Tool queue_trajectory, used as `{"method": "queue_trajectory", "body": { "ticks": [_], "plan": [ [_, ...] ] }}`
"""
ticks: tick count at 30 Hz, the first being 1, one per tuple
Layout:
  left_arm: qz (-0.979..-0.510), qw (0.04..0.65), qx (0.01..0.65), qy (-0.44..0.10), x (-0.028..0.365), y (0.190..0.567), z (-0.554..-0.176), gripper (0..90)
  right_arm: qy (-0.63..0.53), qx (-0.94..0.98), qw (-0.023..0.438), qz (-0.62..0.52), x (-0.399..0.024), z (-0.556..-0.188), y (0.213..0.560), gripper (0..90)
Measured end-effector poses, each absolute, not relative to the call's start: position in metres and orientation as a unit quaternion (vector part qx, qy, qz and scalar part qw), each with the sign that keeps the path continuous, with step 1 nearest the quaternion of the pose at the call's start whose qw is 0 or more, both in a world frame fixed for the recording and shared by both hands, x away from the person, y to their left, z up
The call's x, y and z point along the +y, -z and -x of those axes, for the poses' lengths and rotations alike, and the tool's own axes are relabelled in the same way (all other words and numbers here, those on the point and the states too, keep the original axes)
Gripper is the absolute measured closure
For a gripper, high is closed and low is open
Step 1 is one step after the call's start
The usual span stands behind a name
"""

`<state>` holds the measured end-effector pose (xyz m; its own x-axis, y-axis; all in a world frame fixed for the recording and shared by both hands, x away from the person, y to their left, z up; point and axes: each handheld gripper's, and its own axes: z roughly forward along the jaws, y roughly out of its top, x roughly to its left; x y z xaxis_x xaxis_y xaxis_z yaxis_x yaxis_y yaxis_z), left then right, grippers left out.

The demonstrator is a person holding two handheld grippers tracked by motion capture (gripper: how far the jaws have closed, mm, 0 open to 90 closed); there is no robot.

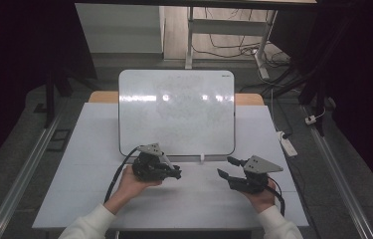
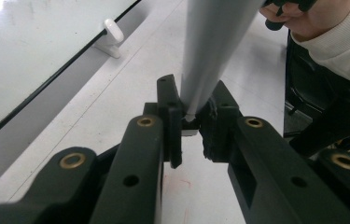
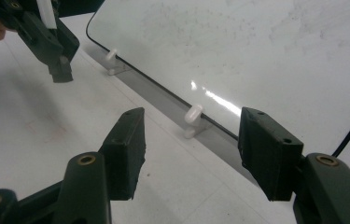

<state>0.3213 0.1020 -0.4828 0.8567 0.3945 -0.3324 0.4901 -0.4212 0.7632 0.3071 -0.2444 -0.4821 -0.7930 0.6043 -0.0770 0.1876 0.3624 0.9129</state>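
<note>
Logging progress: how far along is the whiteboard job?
Done: the left gripper is shut on a marker. In hand: it hovers in front of the whiteboard. Left: no fresh marks show on the board; the right gripper is open and holds nothing.

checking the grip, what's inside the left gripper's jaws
The left gripper is shut on a grey marker, which rises from between the pads. Its lower end sits between the jaws, so its tip cannot be seen.

White sleeves (image 1: 90, 223), black jaws, brass pivots, grey plates
</note>
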Motion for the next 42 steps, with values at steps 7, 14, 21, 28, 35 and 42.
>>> {"method": "queue_trajectory", "body": {
  "ticks": [7,14,21,28,35,42],
  "plan": [
    [-0.841,0.469,0.262,0.052,0.098,0.482,-0.322,78.3,-0.515,0.797,0.206,-0.239,-0.237,-0.302,0.477,41.2],
    [-0.843,0.467,0.26,0.057,0.09,0.484,-0.325,78.3,-0.52,0.8,0.202,-0.221,-0.222,-0.298,0.471,41.1],
    [-0.847,0.462,0.255,0.061,0.079,0.484,-0.327,78.3,-0.526,0.799,0.196,-0.214,-0.209,-0.296,0.465,41.1],
    [-0.848,0.459,0.256,0.065,0.074,0.485,-0.329,78.3,-0.532,0.798,0.197,-0.202,-0.191,-0.291,0.455,40.6],
    [-0.85,0.454,0.258,0.068,0.07,0.487,-0.331,78.3,-0.526,0.805,0.191,-0.198,-0.167,-0.293,0.45,40.2],
    [-0.85,0.453,0.259,0.069,0.067,0.488,-0.332,78.3,-0.52,0.812,0.186,-0.19,-0.141,-0.296,0.447,42.7]
  ]
}}
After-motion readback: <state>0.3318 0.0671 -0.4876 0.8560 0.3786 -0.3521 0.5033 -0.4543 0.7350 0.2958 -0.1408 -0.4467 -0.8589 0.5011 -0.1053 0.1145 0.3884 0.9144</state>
